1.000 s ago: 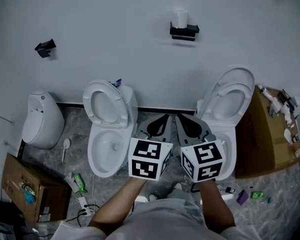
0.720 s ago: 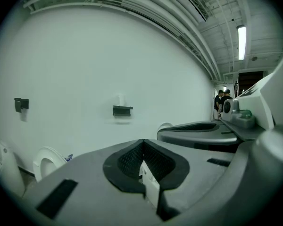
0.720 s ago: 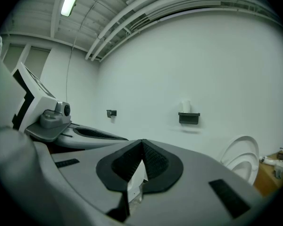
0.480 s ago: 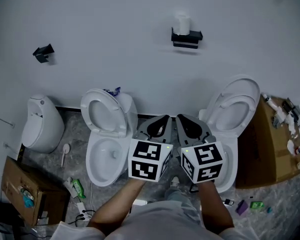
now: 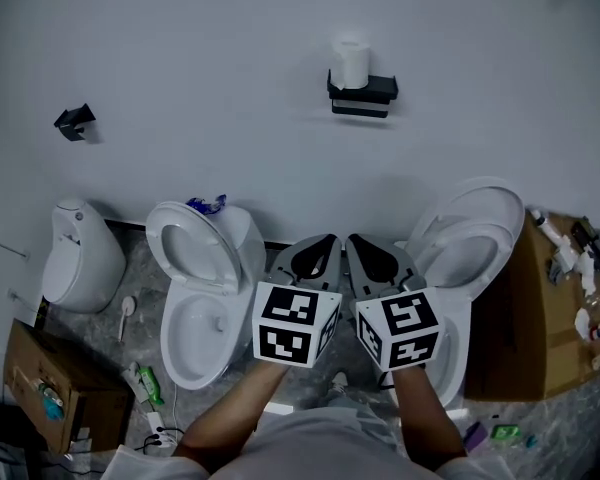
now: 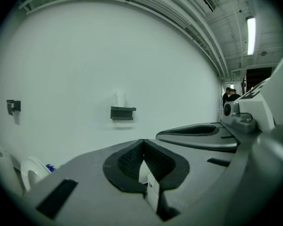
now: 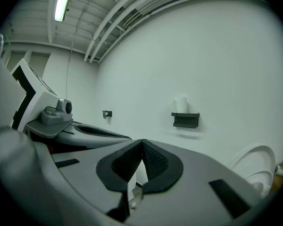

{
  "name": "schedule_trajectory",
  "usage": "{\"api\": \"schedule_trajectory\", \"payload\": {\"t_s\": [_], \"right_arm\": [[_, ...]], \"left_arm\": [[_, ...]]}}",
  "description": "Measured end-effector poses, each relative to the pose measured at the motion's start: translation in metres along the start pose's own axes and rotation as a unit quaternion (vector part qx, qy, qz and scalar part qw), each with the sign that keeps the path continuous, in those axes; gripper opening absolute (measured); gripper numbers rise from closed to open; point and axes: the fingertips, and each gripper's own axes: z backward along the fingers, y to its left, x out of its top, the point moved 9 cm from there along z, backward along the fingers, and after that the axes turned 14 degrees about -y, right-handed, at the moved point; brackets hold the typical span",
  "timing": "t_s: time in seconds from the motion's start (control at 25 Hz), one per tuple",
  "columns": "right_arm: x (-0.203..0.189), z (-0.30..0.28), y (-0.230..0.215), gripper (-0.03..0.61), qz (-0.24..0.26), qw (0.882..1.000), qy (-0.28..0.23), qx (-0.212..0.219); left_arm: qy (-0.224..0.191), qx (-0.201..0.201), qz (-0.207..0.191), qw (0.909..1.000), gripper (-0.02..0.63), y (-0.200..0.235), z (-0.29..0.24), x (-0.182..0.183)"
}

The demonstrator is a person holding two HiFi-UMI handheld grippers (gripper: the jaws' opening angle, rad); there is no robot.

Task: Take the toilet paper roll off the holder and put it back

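A white toilet paper roll (image 5: 352, 63) stands upright on a black wall holder (image 5: 363, 95), high on the white wall. My left gripper (image 5: 326, 240) and right gripper (image 5: 353, 240) are held side by side well below it, pointing at the wall, each shut with nothing between its jaws. The left gripper view shows the roll (image 6: 120, 98) and holder (image 6: 122, 113) far ahead, left of my shut jaw tips (image 6: 143, 141). From the right gripper view the roll (image 7: 181, 105) and holder (image 7: 186, 119) lie ahead to the right of the shut tips (image 7: 142, 141).
Two white toilets with raised lids stand against the wall, one at the left (image 5: 195, 298) and one at the right (image 5: 465, 268). A white urinal-like fixture (image 5: 75, 253) is farther left. A second black bracket (image 5: 74, 121) hangs on the wall. Cardboard boxes (image 5: 540, 318) and floor clutter flank the toilets.
The person and both grippers have moved closer to the wall together; the toilets now sit lower and wider apart in the head view. Both jaws stayed shut.
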Motion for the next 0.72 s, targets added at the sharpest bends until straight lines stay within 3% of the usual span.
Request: {"api": "schedule_trajectory", "payload": {"t_s": [0.4, 0.72], "right_arm": [[-0.002, -0.026, -0.084, 0.002, -0.01, 1.0, -0.002, 0.012], [0.006, -0.04, -0.118, 0.002, -0.009, 1.0, -0.012, 0.023]], "left_arm": [[0.011, 0.013, -0.01, 0.9998, 0.004, -0.017, -0.082, 0.001], [0.007, 0.018, -0.013, 0.9997, 0.005, -0.019, -0.119, 0.014]]}}
